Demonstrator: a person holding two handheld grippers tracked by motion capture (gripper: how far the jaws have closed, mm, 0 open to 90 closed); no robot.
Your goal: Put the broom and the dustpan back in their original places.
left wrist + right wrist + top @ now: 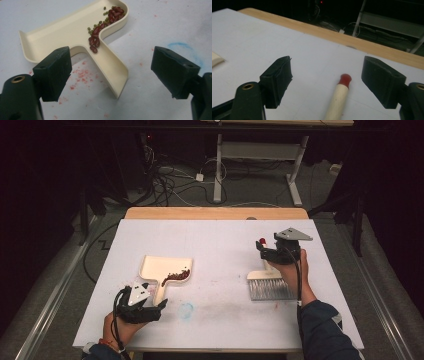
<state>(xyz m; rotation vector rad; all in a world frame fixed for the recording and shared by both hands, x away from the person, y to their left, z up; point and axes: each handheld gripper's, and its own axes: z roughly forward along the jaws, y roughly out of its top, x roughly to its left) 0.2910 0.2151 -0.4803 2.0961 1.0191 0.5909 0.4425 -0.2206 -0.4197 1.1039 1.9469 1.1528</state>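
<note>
Both grippers' fingers released: left gripper (pixel 110 75) by dustpan (pixel 75 32) (beans (pixel 100 27) inside), right gripper (pixel 327 77) over brush (pixel 338 97).

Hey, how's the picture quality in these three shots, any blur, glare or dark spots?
High view: the white table sheet is evenly lit, surroundings nearly black, image soft. Left gripper view: the cream plastic dustpan and its red and green beans are sharp, the near jaws slightly blurred. Right gripper view: the red-tipped cream brush handle looks soft, background dim.
</note>
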